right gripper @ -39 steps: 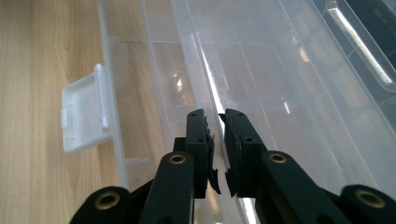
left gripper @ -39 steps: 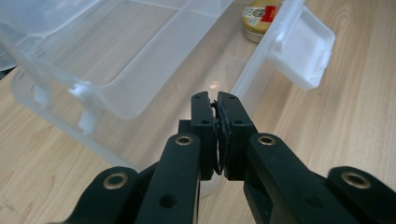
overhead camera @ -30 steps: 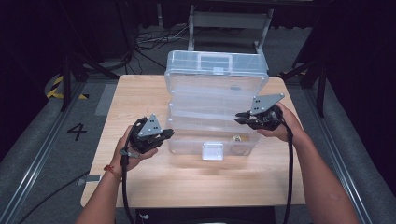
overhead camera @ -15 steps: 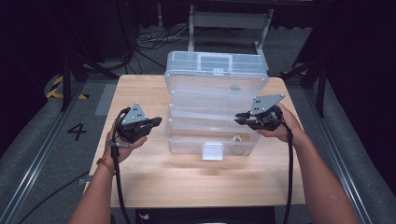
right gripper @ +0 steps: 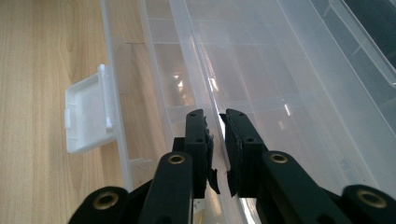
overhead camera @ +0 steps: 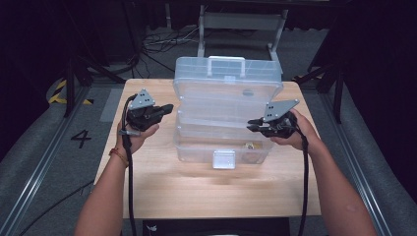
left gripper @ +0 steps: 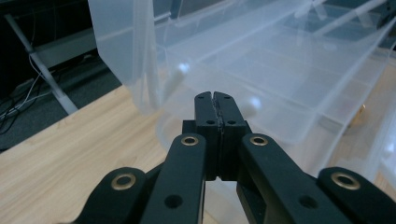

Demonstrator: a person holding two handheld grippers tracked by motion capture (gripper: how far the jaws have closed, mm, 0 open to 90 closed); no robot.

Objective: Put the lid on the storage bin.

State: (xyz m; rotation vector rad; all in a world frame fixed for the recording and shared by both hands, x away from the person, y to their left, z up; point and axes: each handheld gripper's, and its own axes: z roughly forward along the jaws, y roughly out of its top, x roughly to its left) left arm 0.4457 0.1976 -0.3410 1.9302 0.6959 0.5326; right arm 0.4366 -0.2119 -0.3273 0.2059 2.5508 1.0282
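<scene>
Holding a gripper in each hand, you have a clear plastic organizer box [overhead camera: 226, 118] standing open in the middle of the wooden table [overhead camera: 206, 189], its tiered trays fanned out and its lid with the carry handle [overhead camera: 226, 61] tipped up toward the far edge. Your left gripper [overhead camera: 167, 108] sits off the box's left side, near it but apart, and in the left gripper view its black jaws are pressed flat together with nothing between them [left gripper: 215, 100]; beyond those tips you see the pale tray walls and the table edge. Your right gripper [overhead camera: 252, 125] is at the box's right side, reaching in over the tiers. In the right gripper view [right gripper: 215, 116] its jaws stand a narrow slot apart, and the thin clear edge of a tray [right gripper: 205, 93] runs straight into that slot. The pads look close on that edge, yet you cannot tell for certain from these views whether they press on it. A white latch [overhead camera: 223, 160] hangs at the front of the bottom compartment, facing you, and it shows again to the left of the right gripper's jaws [right gripper: 88, 116]. Something small and brownish [overhead camera: 250, 145] lies inside the bottom compartment near its right front corner, too small to make out. Cables trail from both grippers back along your forearms
</scene>
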